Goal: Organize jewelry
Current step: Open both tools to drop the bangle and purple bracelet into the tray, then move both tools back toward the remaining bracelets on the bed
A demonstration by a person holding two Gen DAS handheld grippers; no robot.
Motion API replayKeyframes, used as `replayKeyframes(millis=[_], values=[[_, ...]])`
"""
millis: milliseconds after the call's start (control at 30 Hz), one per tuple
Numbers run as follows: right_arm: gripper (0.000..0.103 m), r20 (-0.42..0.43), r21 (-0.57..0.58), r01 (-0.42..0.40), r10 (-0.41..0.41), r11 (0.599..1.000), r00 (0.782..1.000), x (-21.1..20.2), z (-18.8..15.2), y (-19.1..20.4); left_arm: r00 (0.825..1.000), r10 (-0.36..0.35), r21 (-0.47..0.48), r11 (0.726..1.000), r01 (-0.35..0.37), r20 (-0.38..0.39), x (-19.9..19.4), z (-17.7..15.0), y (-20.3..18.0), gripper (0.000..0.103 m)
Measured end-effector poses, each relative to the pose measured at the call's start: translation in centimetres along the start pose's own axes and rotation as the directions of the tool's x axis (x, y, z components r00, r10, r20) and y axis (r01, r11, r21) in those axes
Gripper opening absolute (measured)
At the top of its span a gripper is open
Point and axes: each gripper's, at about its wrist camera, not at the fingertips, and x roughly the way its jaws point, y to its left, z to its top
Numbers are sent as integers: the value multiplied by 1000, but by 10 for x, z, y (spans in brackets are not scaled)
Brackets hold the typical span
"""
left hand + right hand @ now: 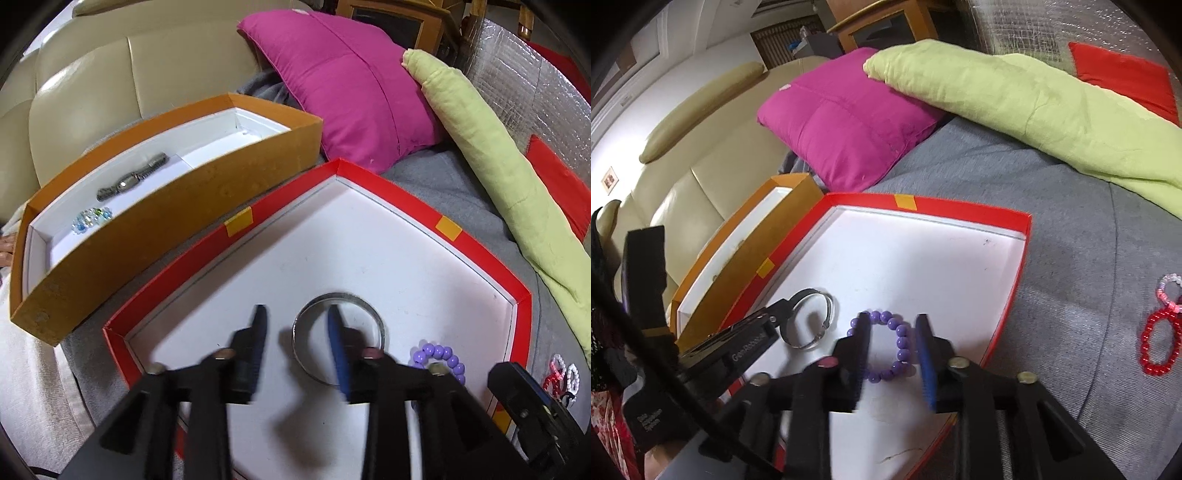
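Note:
Two bracelets lie on the white floor of the red box. My left gripper stands open over the silver bangle: one blue pad is inside the ring, the other outside its left rim, and neither presses on it. My right gripper is open over the purple bead bracelet, whose right arc lies between the fingers, untouched. In the right wrist view the bangle lies left of the beads. The purple bracelet also shows in the left wrist view.
An orange box left of the red one holds a grey watch and a clear-blue crystal bracelet. Red and pink-white bead bracelets lie on the grey cover to the right. A magenta cushion and a green pillow lie behind.

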Motion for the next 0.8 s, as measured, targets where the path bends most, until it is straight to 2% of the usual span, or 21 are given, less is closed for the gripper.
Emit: replayKeyframes(millis=[100, 233, 300, 567, 800], values=[[52, 28, 1, 1, -1, 1000, 1000, -13, 0, -2, 1000, 7, -7, 1000, -7, 22, -5, 1, -1, 50], [56, 65, 11, 13, -14, 1000, 998, -33, -5, -11, 1000, -2, -5, 1000, 2, 26, -9, 1, -7, 54], [63, 81, 16, 29, -30, 999, 996, -45, -8, -19, 999, -7, -1, 1000, 7, 31, -12, 0, -12, 54], [68, 114, 64, 110, -117, 992, 987, -92, -32, -67, 996, -47, 39, 998, 44, 81, -31, -6, -40, 58], [69, 109, 160, 221, -240, 962, 965, -148, -77, -142, 976, -174, 132, 979, 156, 132, -56, -24, -90, 61]])
